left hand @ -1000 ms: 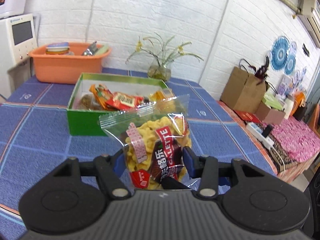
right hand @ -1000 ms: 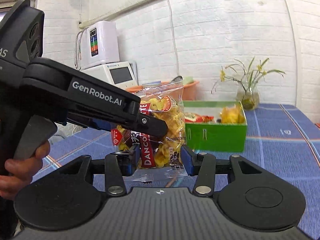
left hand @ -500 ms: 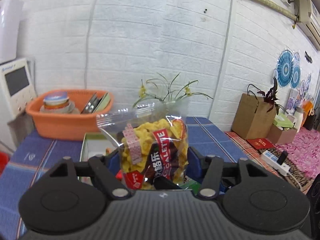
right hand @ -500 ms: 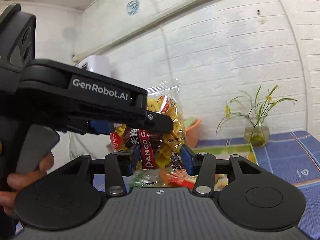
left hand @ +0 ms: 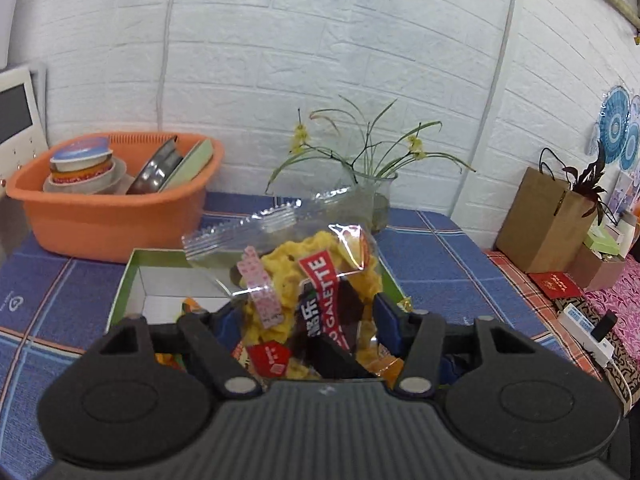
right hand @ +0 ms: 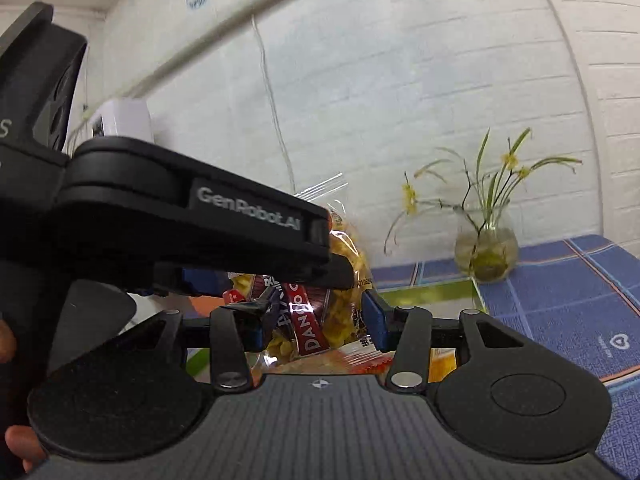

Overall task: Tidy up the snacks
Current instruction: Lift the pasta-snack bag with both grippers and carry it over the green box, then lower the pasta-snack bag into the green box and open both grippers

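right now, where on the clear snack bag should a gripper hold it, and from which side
Grip the snack bag across its filled lower half, coming in level so the jaws press its two broad faces. The empty zip top is limp and leaning over, so it offers little control; the packed snacks likely make the lower part firmer.

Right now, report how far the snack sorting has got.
Done: some wrapped snacks already lie in the green box. In hand: the clear zip bag of yellow snacks sits between the fingers of both the left gripper and the right gripper, above the box. Left: set the bag down inside and let go. Whether other snacks remain elsewhere, these views do not show.
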The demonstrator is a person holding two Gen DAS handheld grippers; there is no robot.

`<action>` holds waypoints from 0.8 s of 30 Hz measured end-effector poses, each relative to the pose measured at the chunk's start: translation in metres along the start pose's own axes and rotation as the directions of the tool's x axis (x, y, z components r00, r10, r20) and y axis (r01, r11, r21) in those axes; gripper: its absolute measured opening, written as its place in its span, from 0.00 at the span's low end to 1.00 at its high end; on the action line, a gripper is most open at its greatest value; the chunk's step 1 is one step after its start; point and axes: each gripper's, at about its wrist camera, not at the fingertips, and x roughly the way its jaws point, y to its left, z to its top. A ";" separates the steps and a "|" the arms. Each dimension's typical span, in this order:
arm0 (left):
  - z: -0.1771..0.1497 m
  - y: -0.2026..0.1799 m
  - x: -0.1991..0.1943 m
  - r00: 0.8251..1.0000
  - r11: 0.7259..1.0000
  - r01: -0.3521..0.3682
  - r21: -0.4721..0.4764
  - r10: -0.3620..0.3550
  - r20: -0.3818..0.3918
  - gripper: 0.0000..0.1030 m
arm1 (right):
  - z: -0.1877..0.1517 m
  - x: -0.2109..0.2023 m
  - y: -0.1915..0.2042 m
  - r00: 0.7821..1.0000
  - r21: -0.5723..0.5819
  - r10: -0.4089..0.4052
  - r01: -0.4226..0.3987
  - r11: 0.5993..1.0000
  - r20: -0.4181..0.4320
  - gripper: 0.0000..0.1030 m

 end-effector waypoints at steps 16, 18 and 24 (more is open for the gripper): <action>-0.016 0.014 0.030 1.000 0.999 0.021 -0.046 -0.022 -0.006 0.57 | -0.014 0.024 -0.003 0.997 -0.096 -0.045 0.039 0.995 -0.061 0.80; -0.020 0.019 0.034 1.000 0.998 0.022 -0.066 -0.023 -0.014 0.64 | -0.015 0.025 -0.003 0.997 -0.103 -0.055 0.049 0.993 -0.056 0.82; -0.024 0.031 0.032 1.000 0.995 -0.026 -0.092 0.027 0.003 0.70 | -0.016 0.030 -0.010 0.996 -0.075 -0.009 0.003 0.997 -0.086 1.00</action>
